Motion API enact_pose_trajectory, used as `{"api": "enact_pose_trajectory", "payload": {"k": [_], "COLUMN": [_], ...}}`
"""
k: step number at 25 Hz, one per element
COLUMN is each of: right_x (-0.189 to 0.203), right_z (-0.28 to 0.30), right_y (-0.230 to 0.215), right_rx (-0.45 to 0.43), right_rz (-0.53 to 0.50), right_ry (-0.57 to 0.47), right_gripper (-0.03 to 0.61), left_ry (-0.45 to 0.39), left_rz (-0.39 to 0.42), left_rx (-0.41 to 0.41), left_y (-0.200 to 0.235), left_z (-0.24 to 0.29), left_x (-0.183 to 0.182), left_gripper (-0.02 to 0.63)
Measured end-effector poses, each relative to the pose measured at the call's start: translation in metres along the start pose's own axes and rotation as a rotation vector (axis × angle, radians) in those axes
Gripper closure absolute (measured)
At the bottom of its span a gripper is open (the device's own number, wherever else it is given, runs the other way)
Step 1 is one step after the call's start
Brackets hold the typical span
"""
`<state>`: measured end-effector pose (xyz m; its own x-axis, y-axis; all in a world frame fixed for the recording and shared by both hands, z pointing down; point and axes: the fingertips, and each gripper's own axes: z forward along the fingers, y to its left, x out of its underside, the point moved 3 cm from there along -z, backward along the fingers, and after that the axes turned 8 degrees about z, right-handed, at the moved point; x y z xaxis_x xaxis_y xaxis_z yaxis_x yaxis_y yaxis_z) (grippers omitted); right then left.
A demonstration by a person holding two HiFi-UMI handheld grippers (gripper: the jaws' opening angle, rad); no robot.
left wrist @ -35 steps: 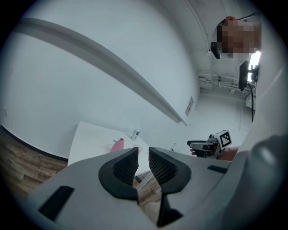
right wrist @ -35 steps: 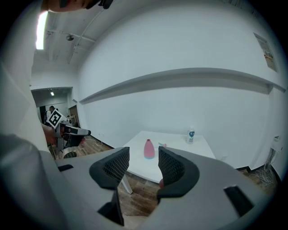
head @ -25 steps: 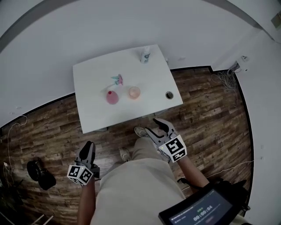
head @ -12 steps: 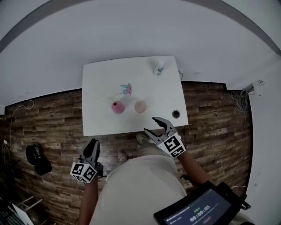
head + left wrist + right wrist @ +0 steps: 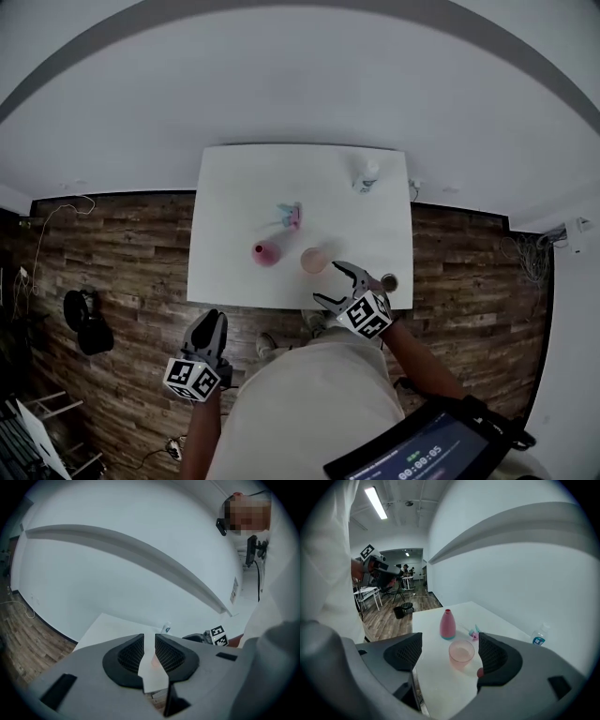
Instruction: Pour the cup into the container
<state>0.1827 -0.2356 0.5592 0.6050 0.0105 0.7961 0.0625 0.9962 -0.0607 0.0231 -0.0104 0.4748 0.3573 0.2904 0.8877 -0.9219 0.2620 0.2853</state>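
Observation:
A translucent pink cup (image 5: 314, 260) (image 5: 461, 652) stands on the white table (image 5: 234, 272) near its front edge. Left of it stands a pink bottle-shaped container (image 5: 265, 252) (image 5: 447, 624). My right gripper (image 5: 336, 283) (image 5: 451, 654) hovers at the table's front edge just short of the cup. Its jaws are opening wide and nothing is between them; the cup lies ahead of the gap, untouched. My left gripper (image 5: 210, 326) (image 5: 150, 651) hangs low in front of the table, jaws nearly together and empty.
A small pink-and-teal object (image 5: 290, 216) (image 5: 474, 633) lies behind the cup. A water bottle (image 5: 365, 174) (image 5: 539, 638) stands at the table's far right. A dark round thing (image 5: 389, 281) sits at the near right corner. Wooden floor surrounds the table; a white wall stands behind it.
The table has come closer in the head view. My right gripper has risen to the table's front edge beside the cup and its jaws have spread apart. The left gripper stays low.

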Motion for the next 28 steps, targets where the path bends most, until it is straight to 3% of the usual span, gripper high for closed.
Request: {"api": "enact_pose_trajectory", "payload": {"k": [12,28], "right_x": [0.051,0.087], "right_z": [0.063,0.114], "right_y": [-0.041,-0.052], "right_rx": [-0.089,-0.189], "right_rz": [-0.159,-0.171], "right_ry": [0.124,0.177], "right_gripper": [0.216,0.204], "left_ry": [0.023,0.089], "left_rz": [-0.003,0.016], "left_rx": [-0.074,-0.094], "left_y": [-0.026,-0.033], "left_z": [0.026,0.049], "left_x": [0.004,0.008], "left_gripper": [0.549,0.549]}}
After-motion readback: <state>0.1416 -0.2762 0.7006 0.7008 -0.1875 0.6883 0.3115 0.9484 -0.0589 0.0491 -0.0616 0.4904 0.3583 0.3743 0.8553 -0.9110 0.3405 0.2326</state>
